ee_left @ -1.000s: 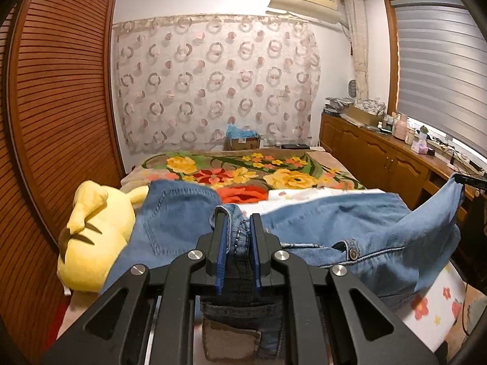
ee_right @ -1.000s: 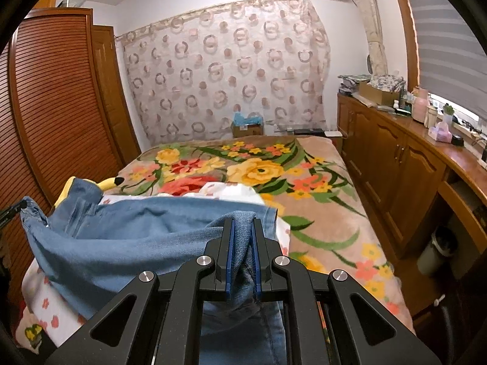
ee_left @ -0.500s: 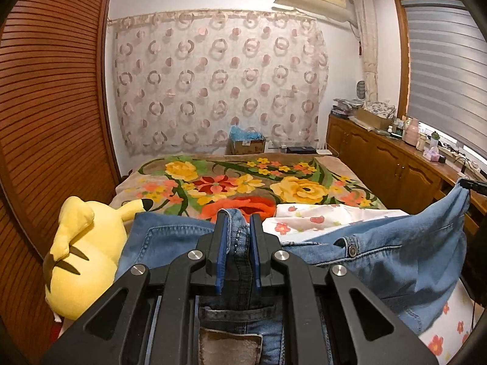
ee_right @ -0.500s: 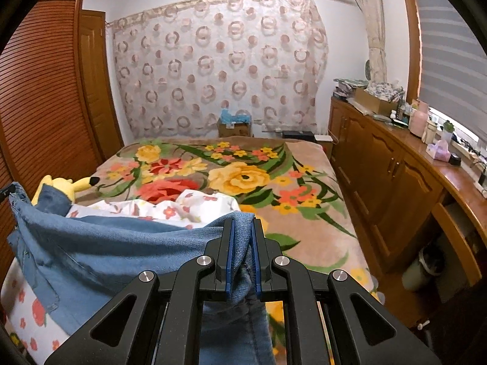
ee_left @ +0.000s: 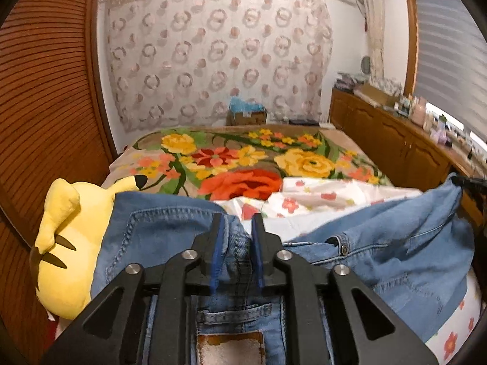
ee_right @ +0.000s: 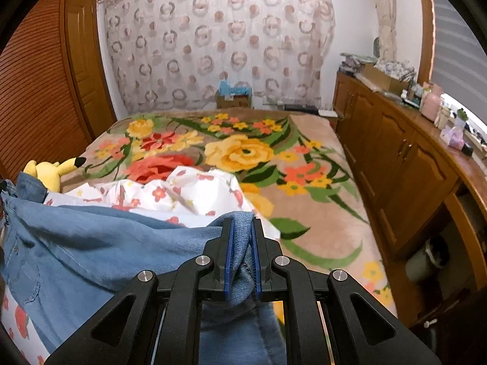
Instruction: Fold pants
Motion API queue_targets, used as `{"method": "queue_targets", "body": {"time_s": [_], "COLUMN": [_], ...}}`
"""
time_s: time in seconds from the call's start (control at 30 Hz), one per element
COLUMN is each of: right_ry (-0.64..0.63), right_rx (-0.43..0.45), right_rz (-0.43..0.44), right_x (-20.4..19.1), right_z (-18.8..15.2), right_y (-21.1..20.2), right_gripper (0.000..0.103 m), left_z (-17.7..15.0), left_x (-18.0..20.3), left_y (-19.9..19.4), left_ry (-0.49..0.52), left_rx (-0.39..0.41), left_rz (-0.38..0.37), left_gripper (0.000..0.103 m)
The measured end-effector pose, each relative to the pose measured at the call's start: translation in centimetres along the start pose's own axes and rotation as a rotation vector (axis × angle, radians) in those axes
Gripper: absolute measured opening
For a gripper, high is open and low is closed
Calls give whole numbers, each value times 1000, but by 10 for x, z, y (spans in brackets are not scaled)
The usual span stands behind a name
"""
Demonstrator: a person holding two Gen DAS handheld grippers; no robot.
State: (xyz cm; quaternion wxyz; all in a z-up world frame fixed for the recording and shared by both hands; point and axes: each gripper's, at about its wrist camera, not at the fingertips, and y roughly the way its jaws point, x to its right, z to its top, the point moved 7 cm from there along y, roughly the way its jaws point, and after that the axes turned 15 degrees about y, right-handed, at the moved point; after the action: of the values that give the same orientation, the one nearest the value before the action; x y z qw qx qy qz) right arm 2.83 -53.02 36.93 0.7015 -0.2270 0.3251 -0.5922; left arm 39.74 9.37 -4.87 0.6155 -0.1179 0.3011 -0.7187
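Blue denim pants [ee_left: 395, 243] hang stretched between my two grippers above the near end of the bed. My left gripper [ee_left: 236, 228] is shut on the waistband at one end, with a belt loop and leather patch just below it. My right gripper [ee_right: 242, 231] is shut on the other end of the waistband, and the pants [ee_right: 91, 249] run off to the left. The button shows near the middle in the left wrist view.
A floral blanket [ee_right: 243, 152] covers the bed. A white flowered sheet [ee_left: 319, 197] lies under the pants. A yellow plush toy [ee_left: 61, 243] sits at the left by the wooden wardrobe. Wooden cabinets [ee_right: 395, 167] line the right side.
Both grippers have lifted and tilted with the pants still held; the view looks further over the bed, and the pants have dropped lower in the frames.
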Motion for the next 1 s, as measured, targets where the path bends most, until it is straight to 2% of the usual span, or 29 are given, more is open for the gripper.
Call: {"method": "queue_targets", "body": {"time_s": [0.03,0.07,0.1,0.17,0.27,0.37,0.5,0.83,1.0], "right_ry": [-2,-5,-6,-8,-2,-3,-10,7,33], "right_rx": [-6,-11,-15,-12,-10,2,-19,-126,-186], "right_rz": [5,4,2,1,8,3,21,-10,-18], "right_x": [-2,-3,-4,-6,-2,1,5,25,35], "right_z": [-1,0,1,2,15,21,10,5,10], "right_y": [0,-1,-3,-9,-10,-9,-10,20,42], "right_gripper": [10,15,17,30,42,47,49,49,49], "left_z": [-1,-2,-2,-1,0,2,0,-29,-39], "left_x": [2,3,3,5,13,22,42,119,135], "left_y": [-1,-3,-5,-12,-21,-30,-34,-7,-2], "left_ry": [11,15,15,13,16,24,34,81,78], "left_rx": [-8,-5,-2,18,37,52,54,-35,-67], "left_rz": [5,7,6,-5,-32,-64,-134,-299,-337], "left_gripper": [29,34,46,55,82,82,83,83,83]}}
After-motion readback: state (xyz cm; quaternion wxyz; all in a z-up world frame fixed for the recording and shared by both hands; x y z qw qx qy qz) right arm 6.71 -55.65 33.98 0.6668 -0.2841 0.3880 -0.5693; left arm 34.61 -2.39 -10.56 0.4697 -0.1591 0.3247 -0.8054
